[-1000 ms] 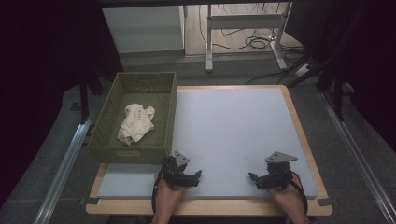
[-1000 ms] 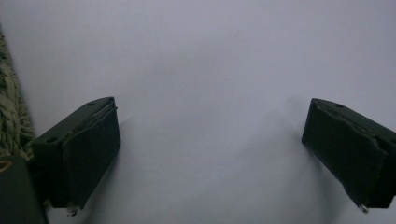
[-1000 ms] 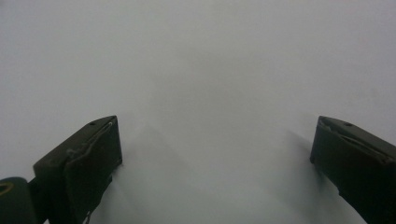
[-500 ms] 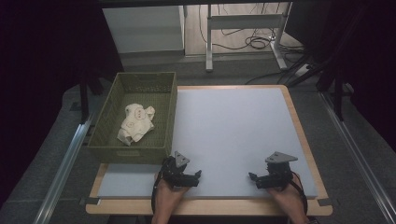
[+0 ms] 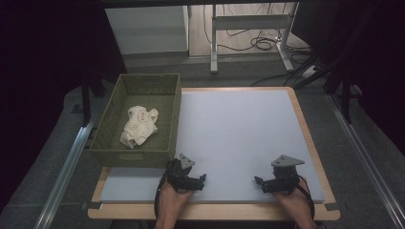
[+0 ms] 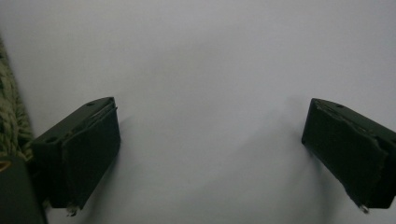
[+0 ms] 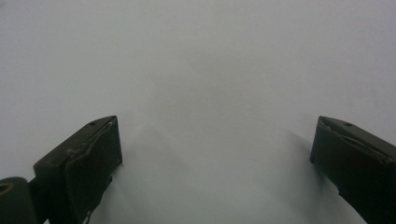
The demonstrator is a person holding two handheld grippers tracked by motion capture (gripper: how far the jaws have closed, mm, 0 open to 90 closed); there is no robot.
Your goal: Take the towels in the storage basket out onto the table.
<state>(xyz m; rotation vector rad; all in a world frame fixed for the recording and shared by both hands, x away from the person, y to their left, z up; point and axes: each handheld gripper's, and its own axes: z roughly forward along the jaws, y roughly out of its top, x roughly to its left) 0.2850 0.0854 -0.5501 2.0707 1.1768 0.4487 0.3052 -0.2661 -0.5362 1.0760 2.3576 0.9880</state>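
A crumpled white cloth with reddish marks [image 5: 138, 126] lies inside a green woven basket [image 5: 170, 125] at the left of the table. My left gripper [image 5: 195, 179] rests low over the pale mat near the front edge, just below the basket's near right corner. In the left gripper view its jaws stand wide apart with nothing between them [image 6: 212, 154], and the basket's weave [image 6: 8, 121] shows at the left edge. My right gripper [image 5: 265, 183] sits near the front right of the mat, open and empty [image 7: 217, 172].
The pale grey mat [image 5: 239, 129] covers a wooden-edged table [image 5: 305, 129]. Metal rails [image 5: 67, 167] run along both sides. Beyond the far edge are a white cabinet [image 5: 145, 28], a metal frame [image 5: 248, 24] and floor cables [image 5: 260, 44].
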